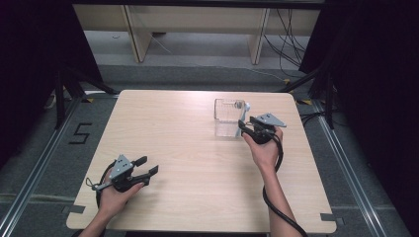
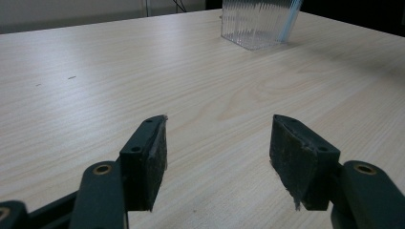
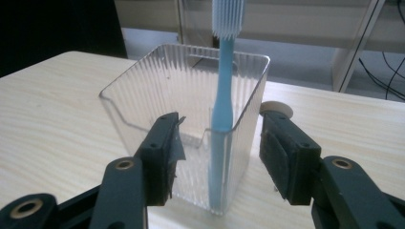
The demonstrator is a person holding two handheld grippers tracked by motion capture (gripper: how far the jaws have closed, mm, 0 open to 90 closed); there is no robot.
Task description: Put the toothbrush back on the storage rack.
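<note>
Surface: a pale wood-grain table (image 1: 197,148) with rounded corners is seen from above; its grain runs side to side and a few tiny dark specks are noted in the left gripper view.
Clear ribbed box: a transparent square container (image 1: 228,117) is stood upright on the table at about 1 o'clock from the table's middle.
Toothbrush: a light blue toothbrush (image 3: 223,95) is stood upright inside the container, leaned into its near right corner, bristle head up above the rim.
Left gripper (image 1: 146,167): it is held in the left hand (image 1: 116,195) at about 7 o'clock, well apart from the container; its jaws are spread wide over bare wood and nothing is gripped.
Right gripper (image 3: 219,148): it is held in the right hand (image 1: 264,148) just at the container's near side; its jaws are parted on either side of the container's near corner, and contact cannot be told.
Room: grey floor (image 1: 44,163) surrounds the table, a "5" is marked on it at 9 o'clock, pale furniture legs (image 1: 141,39) and dark cables (image 1: 291,44) are seen at 12 o'clock, and black drapes hang at both sides.
</note>
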